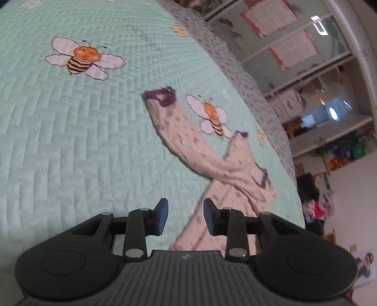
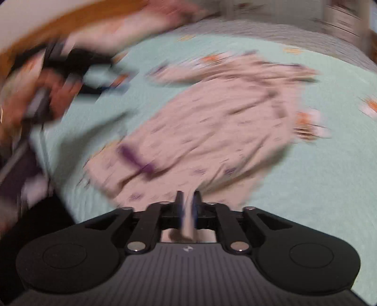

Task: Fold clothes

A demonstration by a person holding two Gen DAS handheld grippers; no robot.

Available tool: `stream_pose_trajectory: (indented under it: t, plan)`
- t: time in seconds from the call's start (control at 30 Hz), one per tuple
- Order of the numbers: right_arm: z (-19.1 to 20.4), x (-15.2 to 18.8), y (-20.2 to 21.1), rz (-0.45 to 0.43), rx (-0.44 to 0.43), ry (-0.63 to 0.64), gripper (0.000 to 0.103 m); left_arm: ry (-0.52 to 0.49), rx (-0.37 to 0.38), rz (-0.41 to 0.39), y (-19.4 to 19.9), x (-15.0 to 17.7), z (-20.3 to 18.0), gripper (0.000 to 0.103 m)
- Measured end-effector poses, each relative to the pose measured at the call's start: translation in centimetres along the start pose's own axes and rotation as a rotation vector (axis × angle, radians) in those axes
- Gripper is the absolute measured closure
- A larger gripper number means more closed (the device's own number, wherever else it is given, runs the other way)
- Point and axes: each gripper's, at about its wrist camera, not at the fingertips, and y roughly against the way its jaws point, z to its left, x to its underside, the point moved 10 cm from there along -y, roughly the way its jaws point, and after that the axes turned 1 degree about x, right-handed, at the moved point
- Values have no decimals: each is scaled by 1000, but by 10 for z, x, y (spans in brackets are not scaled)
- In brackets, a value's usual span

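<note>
A pale pink long-sleeved garment (image 1: 174, 127) with a small purple print and purple cuffs lies crumpled on a mint green quilted bedspread (image 1: 70, 141). Its sleeves stretch away from me in the left wrist view. My left gripper (image 1: 186, 211) hovers open just above the bedspread at the garment's near edge, with nothing pressed between its pads. The right wrist view is blurred. There the garment (image 2: 212, 122) spreads across the bed, and my right gripper (image 2: 187, 200) is shut on a strip of its near edge. The left gripper (image 2: 113, 80) also appears there, held in a person's hand (image 2: 54, 94).
The bedspread carries embroidered bees (image 1: 82, 58) and a floral border (image 1: 235, 66) along its far edge. Beyond the bed stand open shelves (image 1: 318, 82) and colourful clutter on the floor (image 1: 322, 204). A wooden edge (image 2: 70, 16) runs past the bed at the upper left.
</note>
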Motion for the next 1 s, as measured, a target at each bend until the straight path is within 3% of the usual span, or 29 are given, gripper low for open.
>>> stream_pose_trajectory:
  t: [0.07, 0.1, 0.2, 0.3, 0.37, 0.53, 0.6, 0.7, 0.87, 0.9, 1.0]
  plan:
    - [19, 12, -16, 72, -46, 70, 71, -44, 18, 27, 2, 10, -8, 67]
    - [23, 17, -14, 72, -90, 44, 67, -80, 26, 43, 0, 16, -14, 65]
    - [10, 28, -11, 78, -146, -109, 65, -183, 71, 102, -9, 37, -38, 64]
    - [-19, 30, 0, 12, -192, -331, 65, -257, 185, 190, -33, 69, -81, 62]
    - [-42, 30, 5, -40, -191, -464, 64, -266, 216, 230, -58, 86, -104, 62]
    - [-64, 39, -2, -94, -95, -539, 58, -245, 256, 317, -127, 118, -152, 62]
    - [-58, 40, -4, -121, -56, -480, 58, -257, 256, 329, -148, 127, -166, 61]
    - [-39, 39, -4, -145, 19, -305, 54, -287, 231, 347, -172, 136, -178, 56]
    - [-10, 46, -8, -148, 101, -11, 53, -294, 188, 414, -206, 149, -178, 58]
    - [-6, 46, -10, -149, 113, 30, 52, -301, 185, 428, -211, 152, -178, 62]
    - [0, 47, -14, -149, 148, 111, 49, -325, 161, 455, -223, 158, -176, 91]
